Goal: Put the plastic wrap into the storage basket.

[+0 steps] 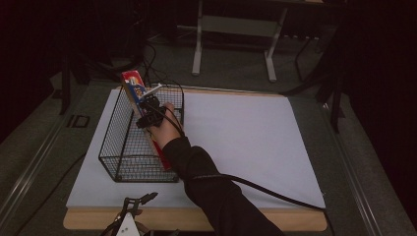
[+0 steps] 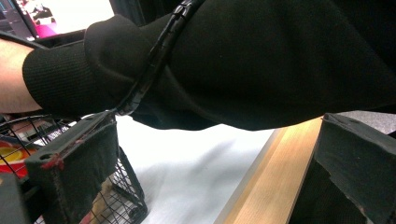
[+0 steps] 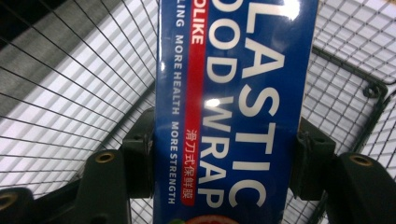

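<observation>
A long blue and red plastic wrap box (image 1: 134, 83) (image 3: 233, 93) slants into the black wire basket (image 1: 118, 147), with its upper end above the basket's far rim. My right gripper (image 1: 147, 107) (image 3: 229, 158) is shut on the box's two long sides. Its pads (image 3: 140, 154) press against the blue face's edges, and the basket mesh (image 3: 70, 93) lies behind. A hand and black sleeve (image 1: 196, 172) reach to it from below. My left gripper (image 1: 142, 199) (image 2: 210, 177) rests at the table's near edge, open, with nothing between its wide-apart jaws.
A white sheet (image 1: 246, 137) covers the wooden table (image 1: 196, 219). The right gripper's black cable (image 1: 275, 192) trails across the sheet toward the front right. A grey metal stand (image 1: 233, 29) is on the floor beyond the table.
</observation>
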`<state>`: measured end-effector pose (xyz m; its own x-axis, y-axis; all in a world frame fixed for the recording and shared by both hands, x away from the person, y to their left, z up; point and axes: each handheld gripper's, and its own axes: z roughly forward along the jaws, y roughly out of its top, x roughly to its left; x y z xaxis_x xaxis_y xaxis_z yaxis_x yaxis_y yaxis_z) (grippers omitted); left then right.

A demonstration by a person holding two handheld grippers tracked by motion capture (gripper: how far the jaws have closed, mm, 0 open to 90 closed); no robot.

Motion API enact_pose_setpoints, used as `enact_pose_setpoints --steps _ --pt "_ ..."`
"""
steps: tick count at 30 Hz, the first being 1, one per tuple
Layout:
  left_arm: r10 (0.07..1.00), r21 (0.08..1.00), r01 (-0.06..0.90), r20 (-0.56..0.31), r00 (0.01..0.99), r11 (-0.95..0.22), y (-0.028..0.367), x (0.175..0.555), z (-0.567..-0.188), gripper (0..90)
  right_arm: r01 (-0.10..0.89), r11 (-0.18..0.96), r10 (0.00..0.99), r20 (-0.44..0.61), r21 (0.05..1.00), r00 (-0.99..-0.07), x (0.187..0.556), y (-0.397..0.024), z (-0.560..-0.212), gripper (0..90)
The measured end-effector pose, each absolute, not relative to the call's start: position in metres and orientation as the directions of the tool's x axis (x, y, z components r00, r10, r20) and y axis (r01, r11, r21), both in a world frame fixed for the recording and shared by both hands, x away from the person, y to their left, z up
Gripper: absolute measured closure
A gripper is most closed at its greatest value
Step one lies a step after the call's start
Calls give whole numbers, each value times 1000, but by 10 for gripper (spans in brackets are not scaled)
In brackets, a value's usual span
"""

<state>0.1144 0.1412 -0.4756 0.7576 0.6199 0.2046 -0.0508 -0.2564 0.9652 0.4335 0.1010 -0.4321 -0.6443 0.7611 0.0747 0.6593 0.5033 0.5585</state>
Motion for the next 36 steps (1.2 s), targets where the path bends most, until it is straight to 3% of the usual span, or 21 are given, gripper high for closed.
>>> enact_pose_setpoints --steps 30,33,36 --pt "604 962 -47 205 770 -268 139 116 -477 4 612 540 716 67 578 -695 432 89 -429 314" --pt "602 962 -47 206 771 -269 138 117 -477 4 591 531 707 67 607 -704 428 84 -418 298" --pt "600 962 -47 206 773 -270 138 117 -477 4 570 546 674 82 614 -734 425 79 -411 226"
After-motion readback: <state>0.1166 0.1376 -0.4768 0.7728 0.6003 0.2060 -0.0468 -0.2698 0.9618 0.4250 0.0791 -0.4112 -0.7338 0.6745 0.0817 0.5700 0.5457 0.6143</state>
